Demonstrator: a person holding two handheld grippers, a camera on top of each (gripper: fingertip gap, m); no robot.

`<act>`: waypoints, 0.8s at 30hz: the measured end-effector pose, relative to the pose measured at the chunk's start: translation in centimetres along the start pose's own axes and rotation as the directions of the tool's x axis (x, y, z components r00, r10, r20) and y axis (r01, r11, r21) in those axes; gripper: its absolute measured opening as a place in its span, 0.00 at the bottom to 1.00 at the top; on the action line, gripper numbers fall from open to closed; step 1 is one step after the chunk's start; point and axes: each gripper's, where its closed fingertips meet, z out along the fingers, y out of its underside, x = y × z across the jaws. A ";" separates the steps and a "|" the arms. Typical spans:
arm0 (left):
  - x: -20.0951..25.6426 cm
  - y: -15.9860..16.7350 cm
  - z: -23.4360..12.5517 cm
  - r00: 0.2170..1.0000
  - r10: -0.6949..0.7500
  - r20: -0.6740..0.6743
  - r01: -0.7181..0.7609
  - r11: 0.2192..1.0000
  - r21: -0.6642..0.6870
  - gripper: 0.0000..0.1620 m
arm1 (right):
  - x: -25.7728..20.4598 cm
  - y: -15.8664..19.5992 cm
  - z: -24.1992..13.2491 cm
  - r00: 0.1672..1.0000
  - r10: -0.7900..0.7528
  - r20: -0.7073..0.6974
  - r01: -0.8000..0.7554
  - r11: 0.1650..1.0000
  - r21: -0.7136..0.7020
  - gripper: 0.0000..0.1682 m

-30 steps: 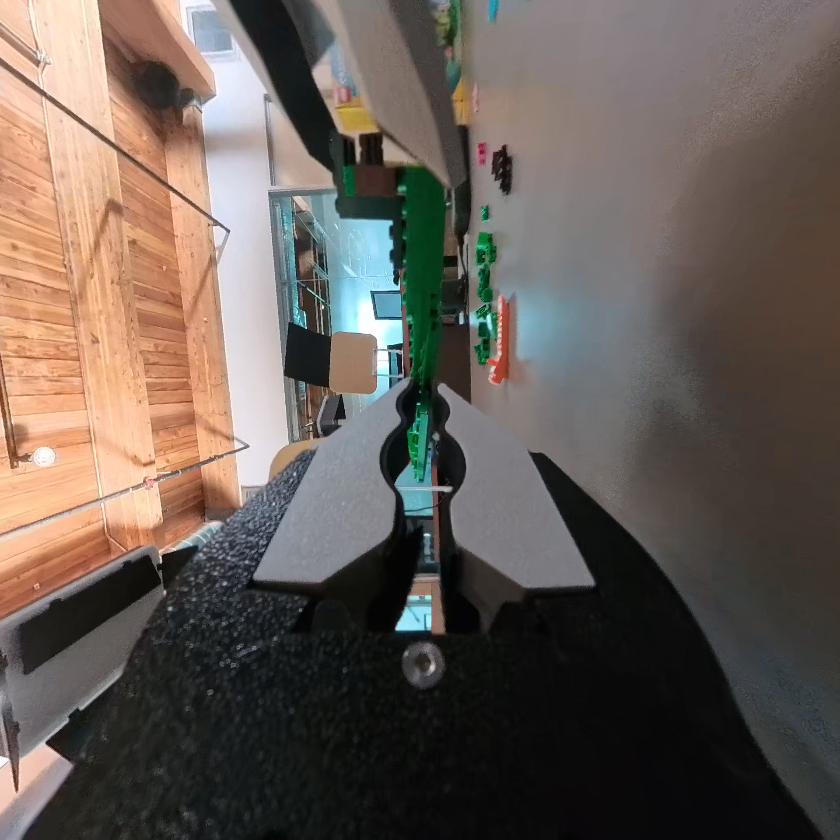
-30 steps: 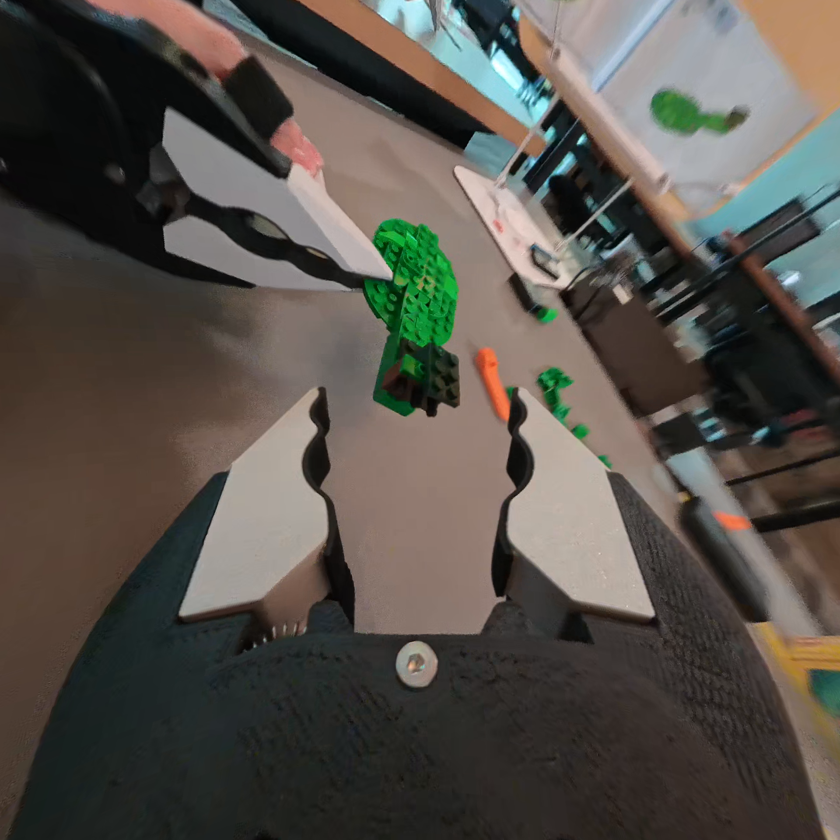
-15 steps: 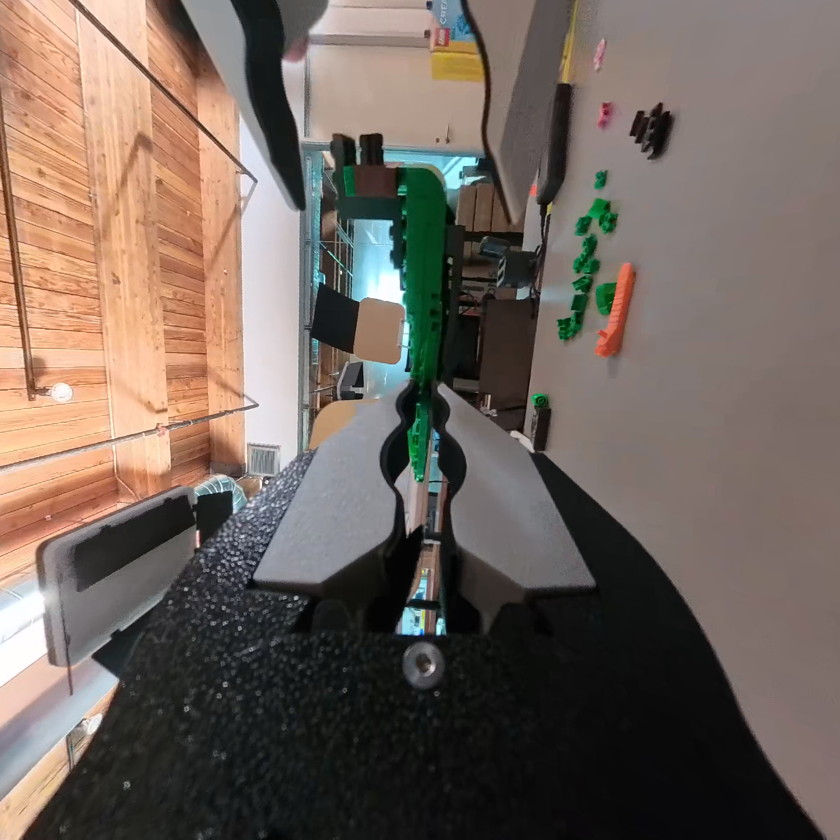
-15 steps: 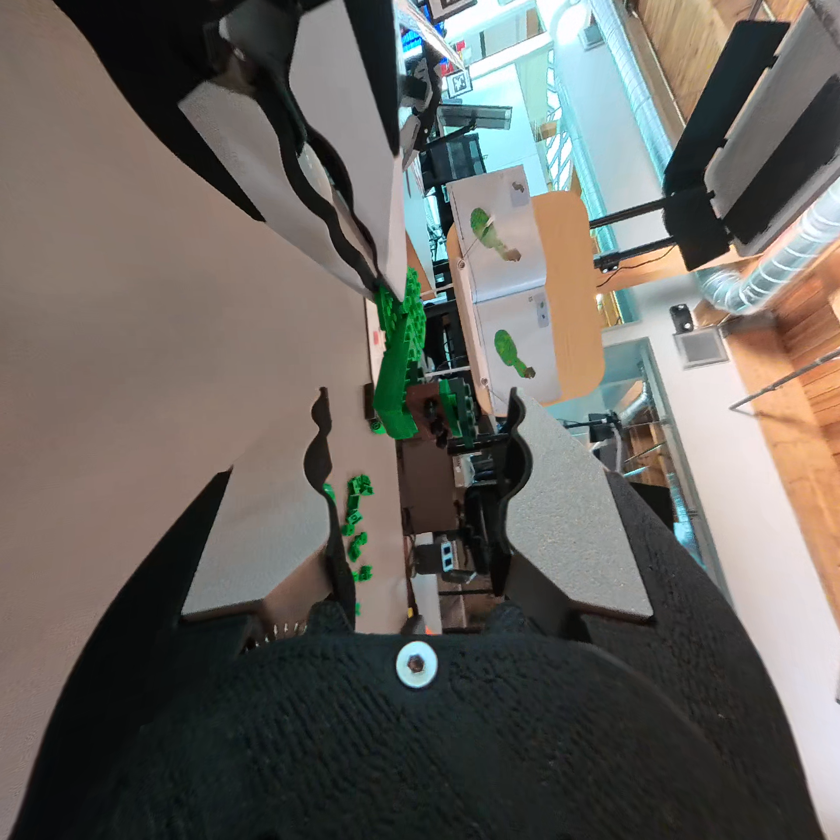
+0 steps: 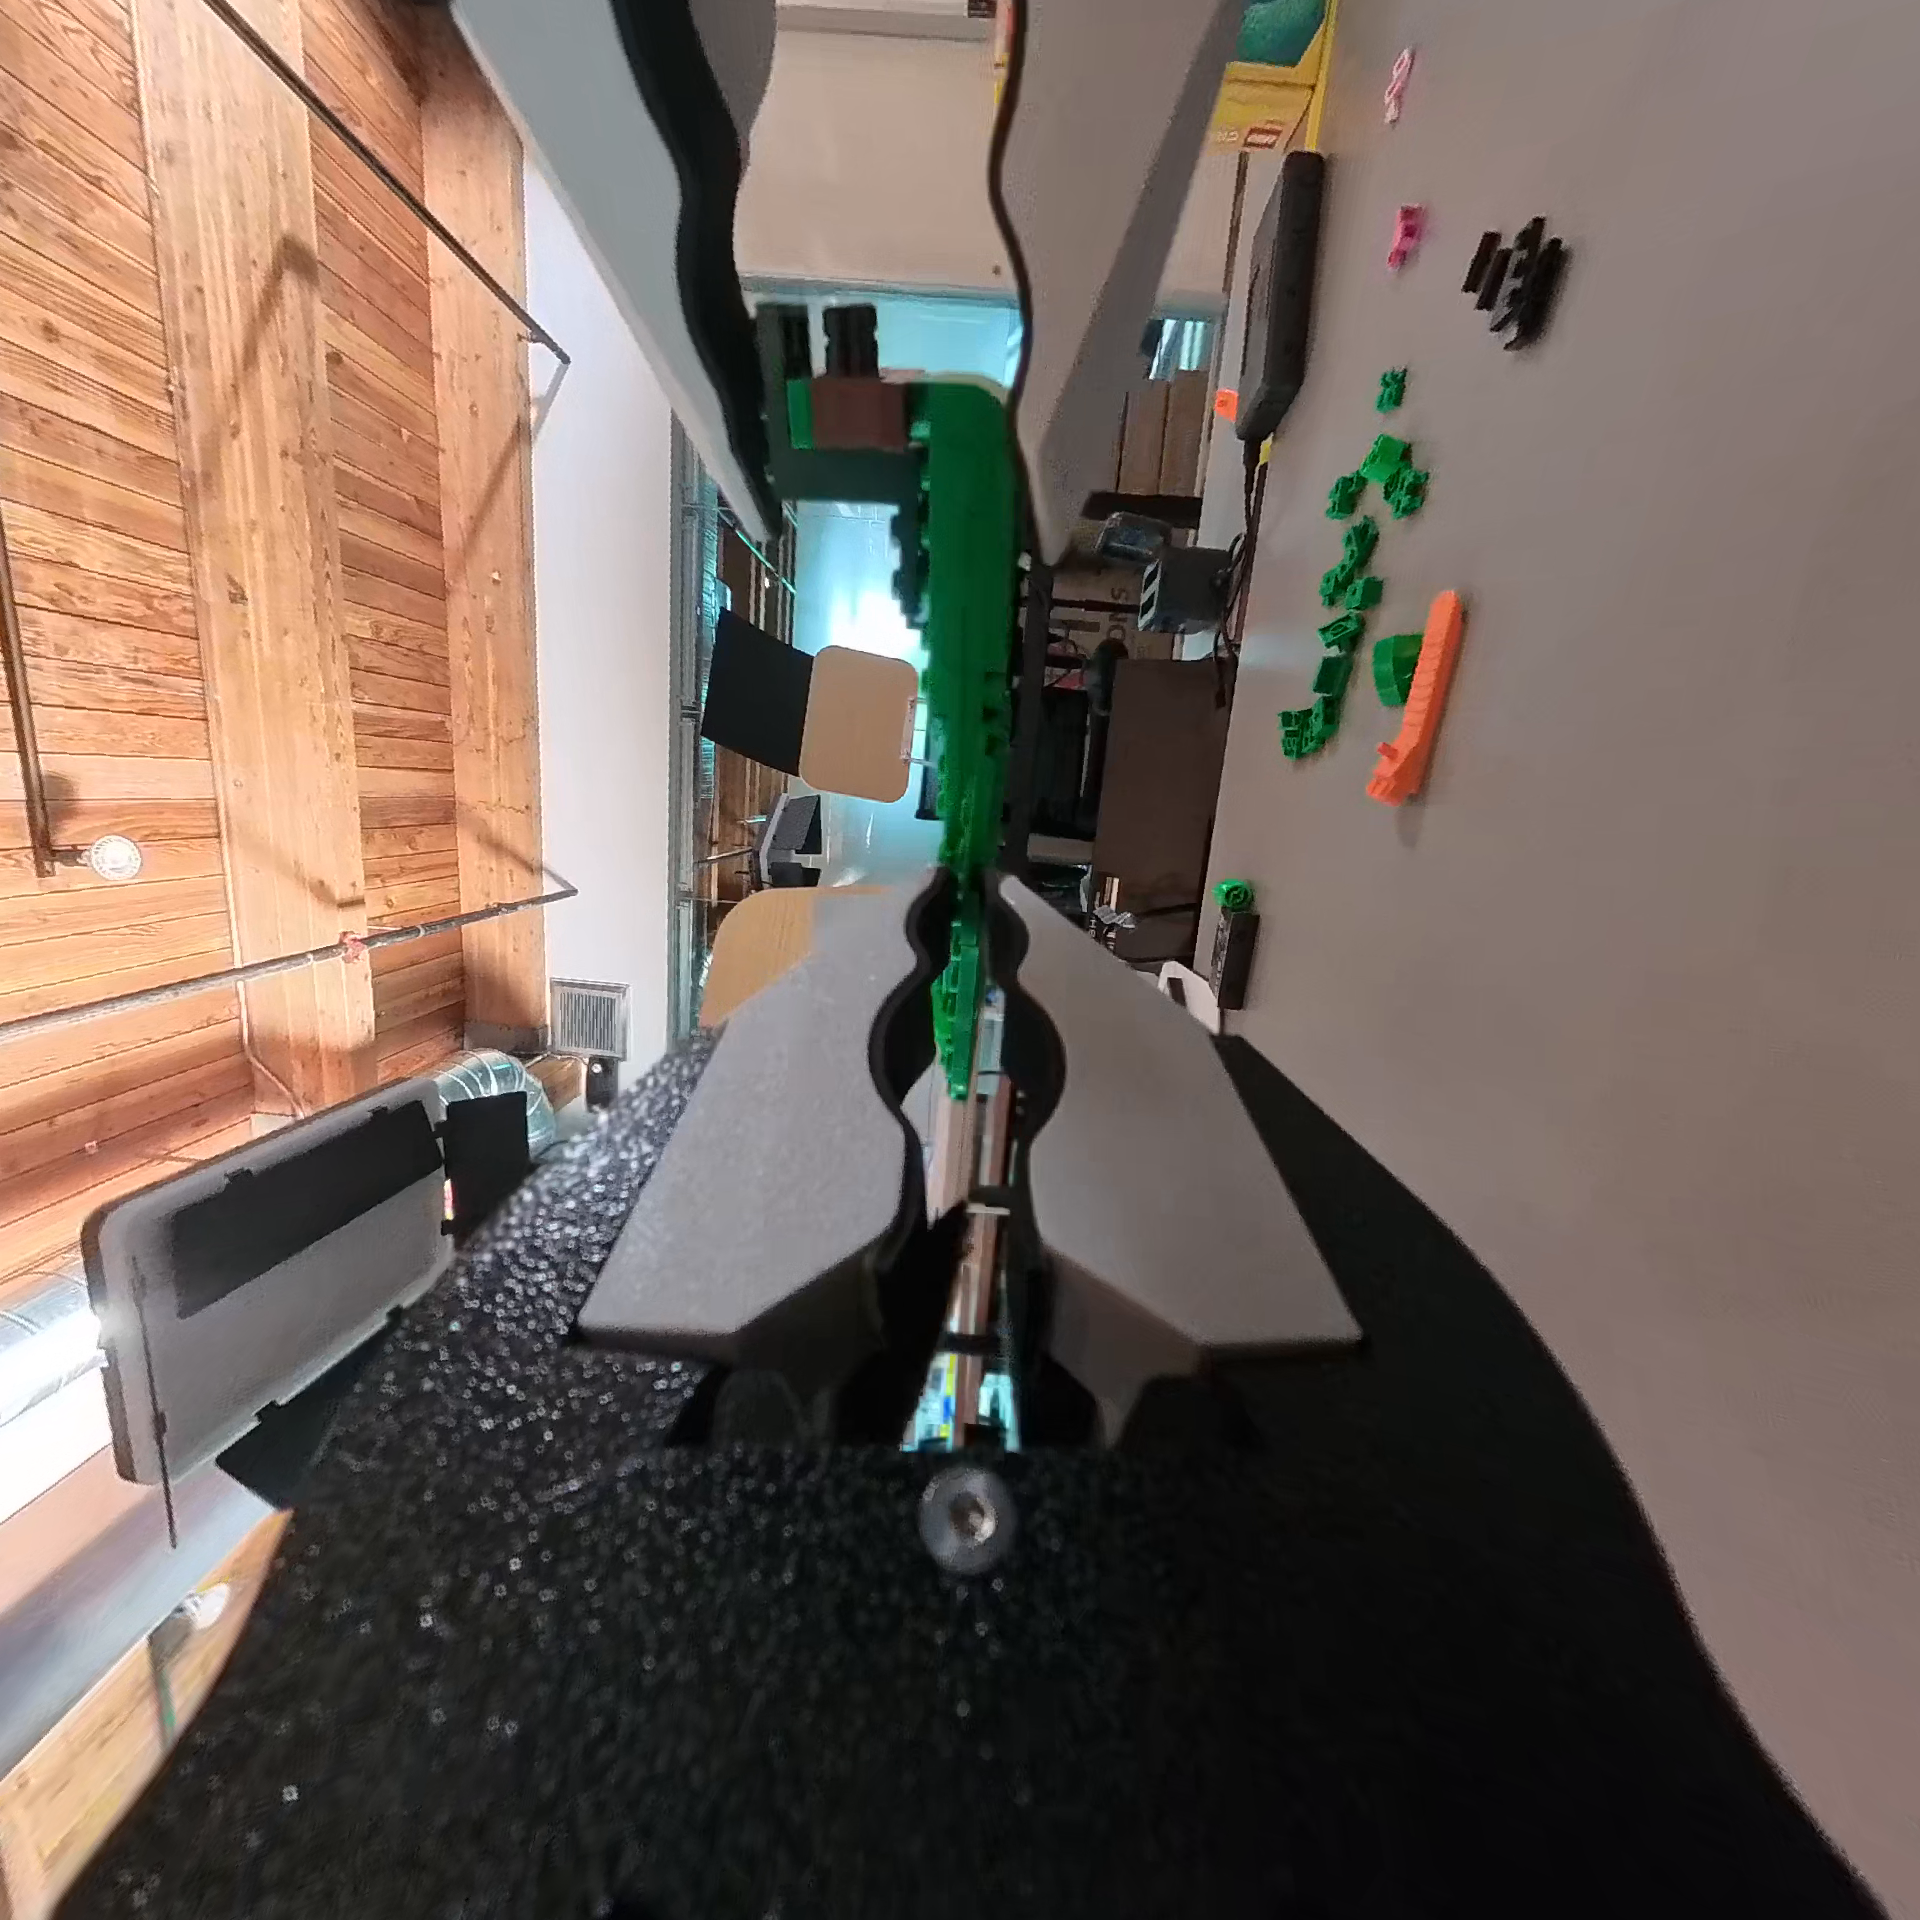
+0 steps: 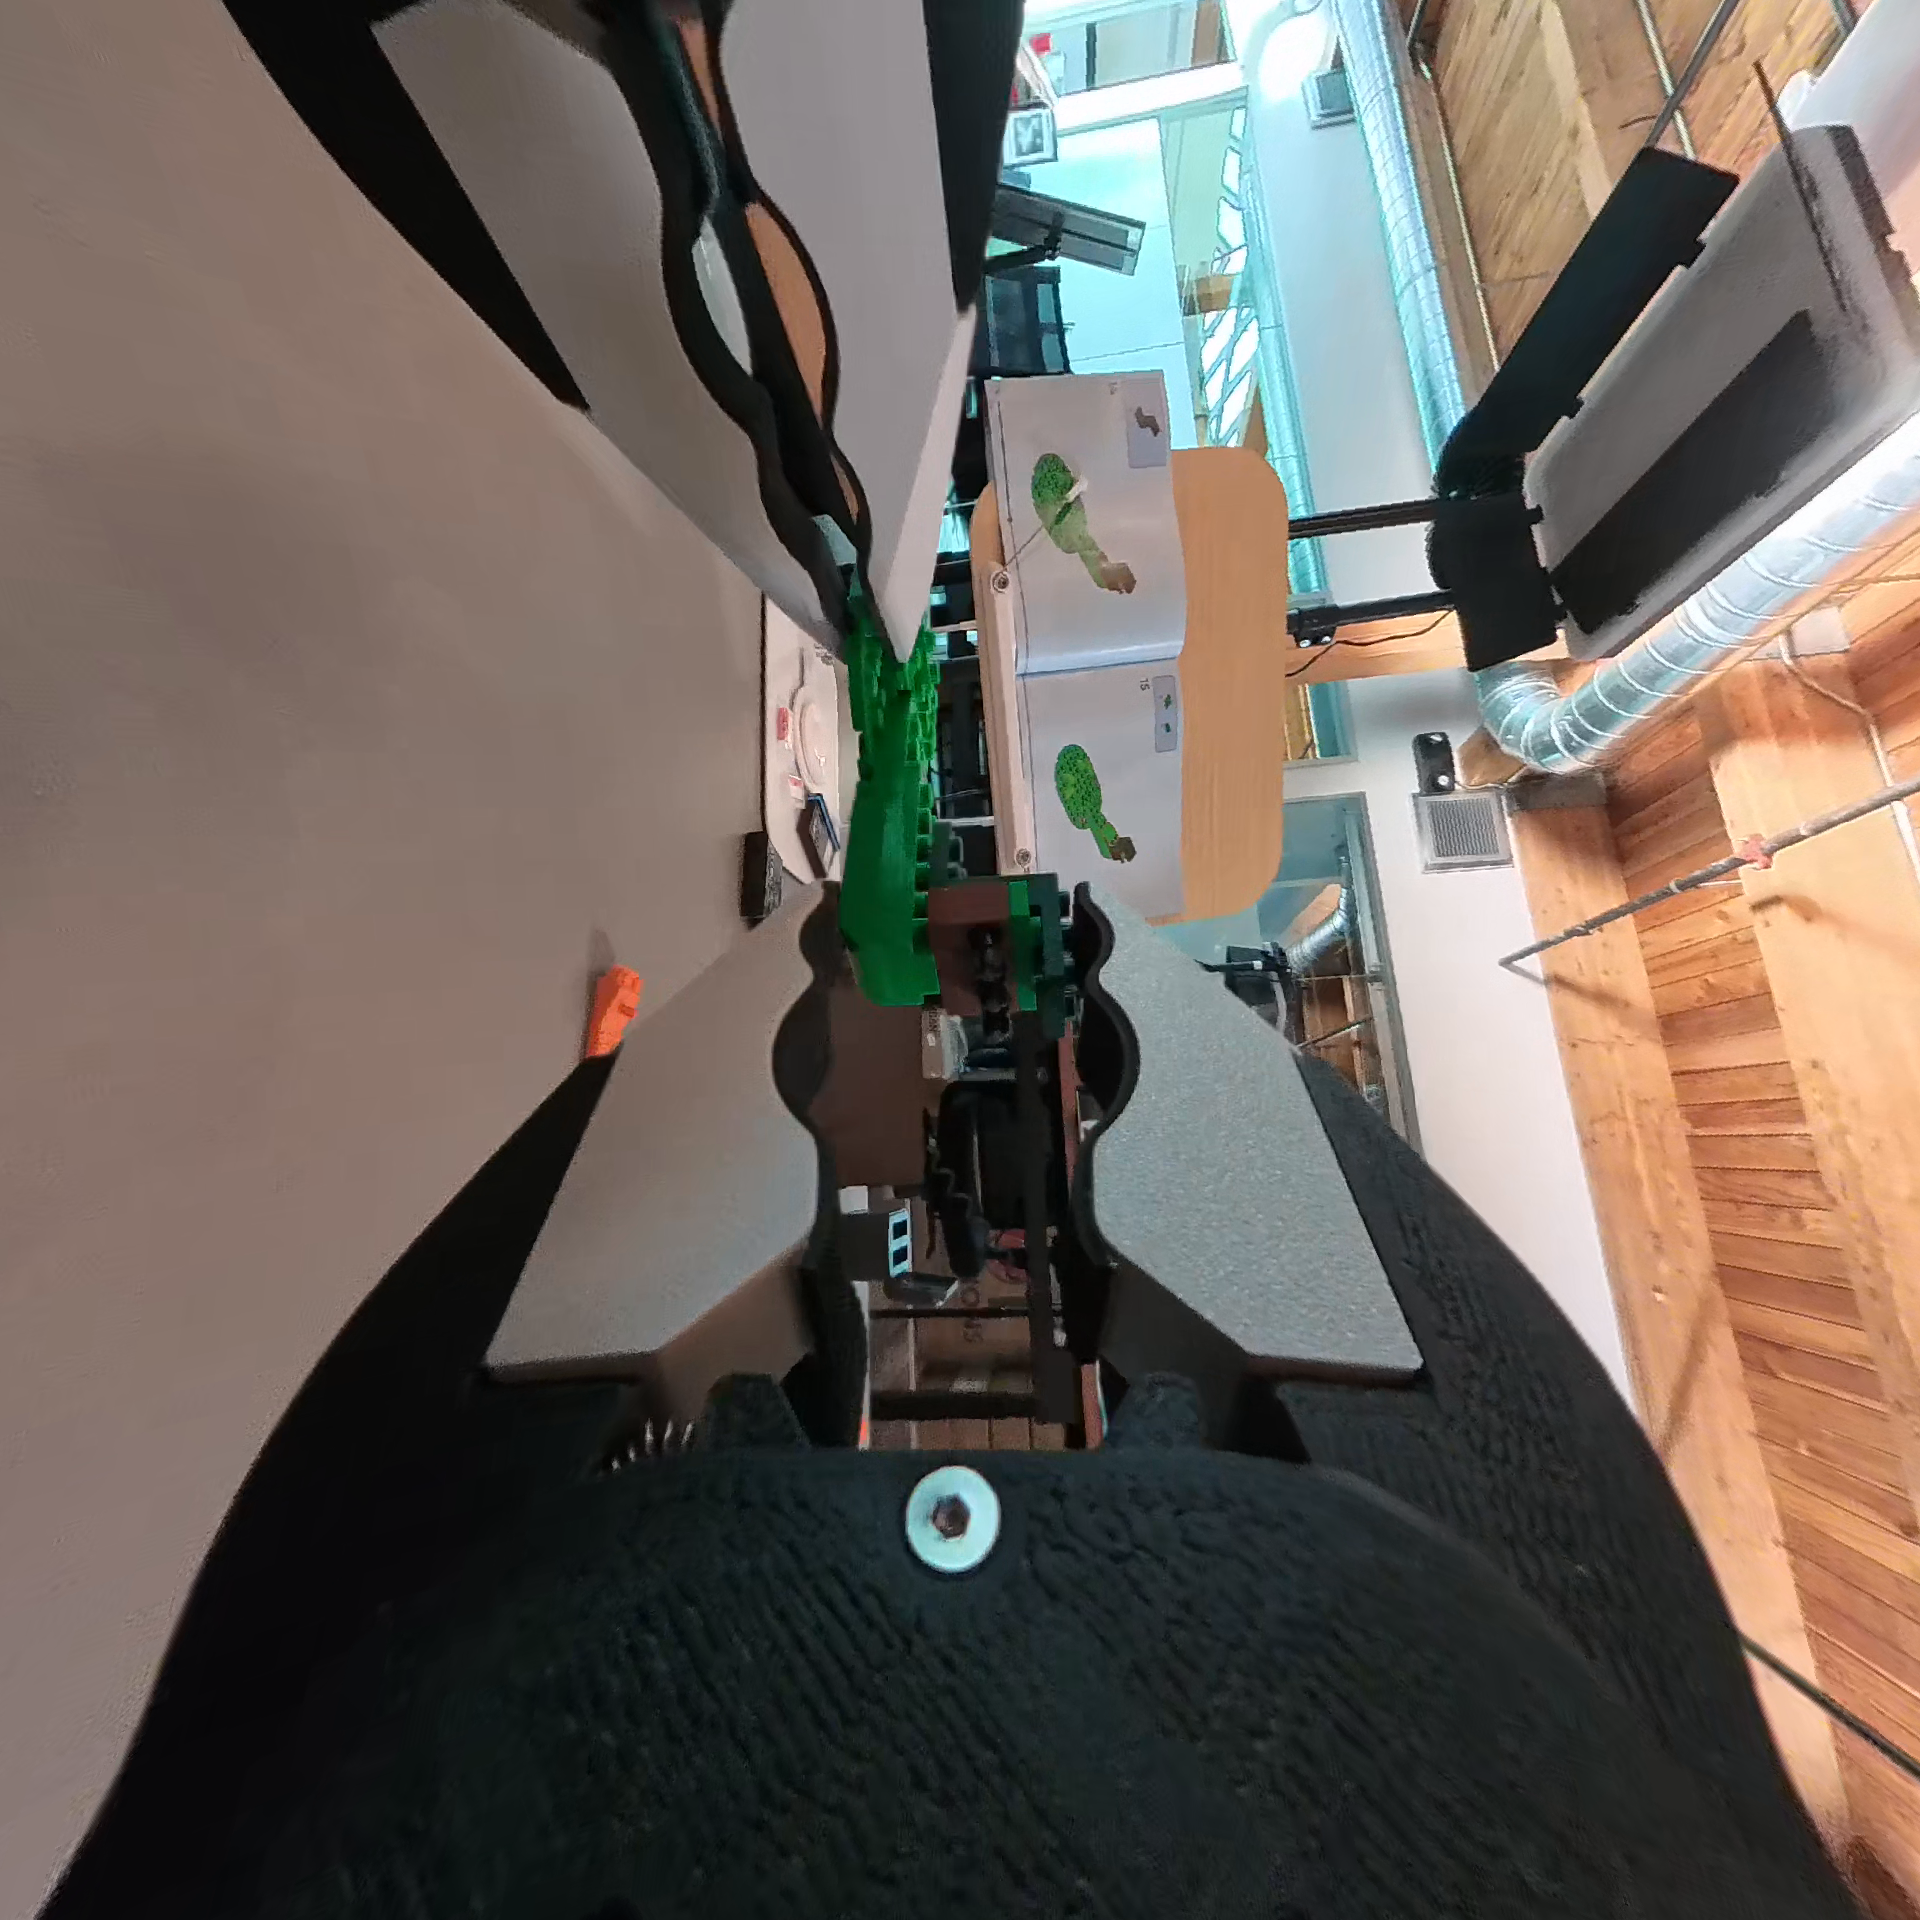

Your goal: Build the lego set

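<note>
Your left tongs [image 5: 971,904] are clamped on the thin edge of the green lego build [image 5: 966,644], holding it up in the air beside the grey desk [image 5: 1662,935] rather than on it. Seen edge-on, the build runs away from the left tongs as a flat green plate, ending in a brown and dark green block cluster [image 5: 847,436]. Your right tongs [image 6: 951,914] meet the build from the opposite end: their two fingers sit on either side of that cluster [image 6: 987,951], the one on the desk side against the green plate and the other against the dark green bricks, so they appear to pinch it, though you cannot be sure how firmly.

On the desk, well apart from the build, lie a scatter of loose green pieces [image 5: 1351,582], an orange brick separator [image 5: 1418,707], small pink pieces [image 5: 1405,234] and a black piece [image 5: 1517,275]. An open instruction booklet [image 6: 1101,644] stands propped beyond the build.
</note>
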 end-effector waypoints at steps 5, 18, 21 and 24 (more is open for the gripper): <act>0.0 0.1 0.2 1.000 -0.014 -0.008 0.014 1.000 -0.012 0.01 | 0.0 0.2 0.1 1.000 -0.010 -0.015 0.010 1.000 -0.012 0.25; 0.0 -0.1 0.0 0.999 0.047 0.000 -0.047 0.999 -0.023 0.02 | -0.2 0.3 0.0 0.999 -0.051 -0.007 0.051 0.998 -0.021 0.25; 0.4 -0.2 -0.1 0.996 0.082 -0.016 -0.083 0.996 -0.019 0.02 | -0.7 0.5 0.0 0.999 -0.045 0.013 0.045 0.999 -0.019 0.25; 1.5 -0.2 -0.3 0.993 0.111 -0.038 -0.112 0.994 -0.012 0.02 | -1.8 0.6 0.1 0.999 -0.032 0.041 0.032 0.999 -0.004 0.25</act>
